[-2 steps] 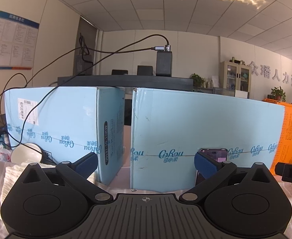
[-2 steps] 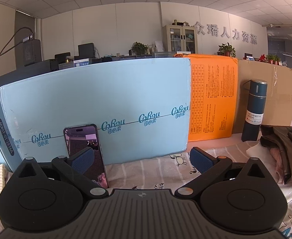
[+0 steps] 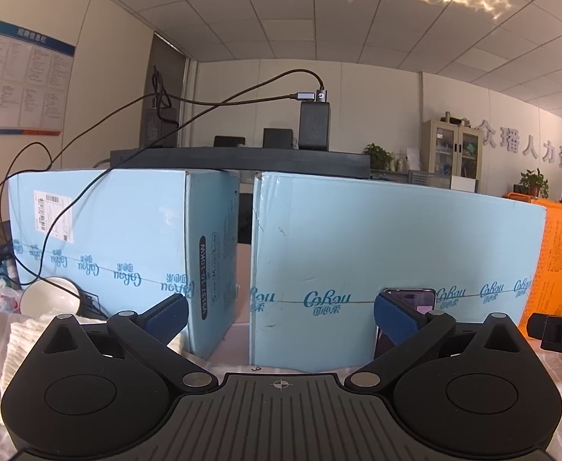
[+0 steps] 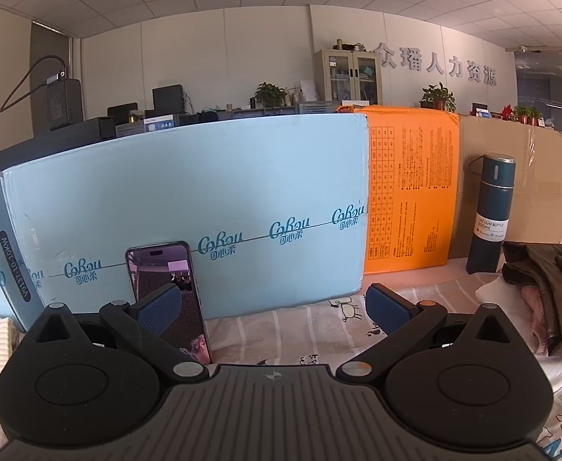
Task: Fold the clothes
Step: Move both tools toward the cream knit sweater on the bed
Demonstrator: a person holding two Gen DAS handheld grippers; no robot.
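Both the left gripper (image 3: 279, 317) and right gripper (image 4: 273, 303) were spread wide, holding nothing. Brown garments (image 4: 546, 292) lay heaped at right of frame (unfolded); advise approaching low and pinching one edge only.

Matt light-blue cardboard box (image 4: 189, 207) fills centre frame; a glossy glass-faced phone (image 4: 169, 292) leans lower left; a satin metal bottle (image 4: 492, 215) and dull brown cloth (image 4: 549, 292) sit right.
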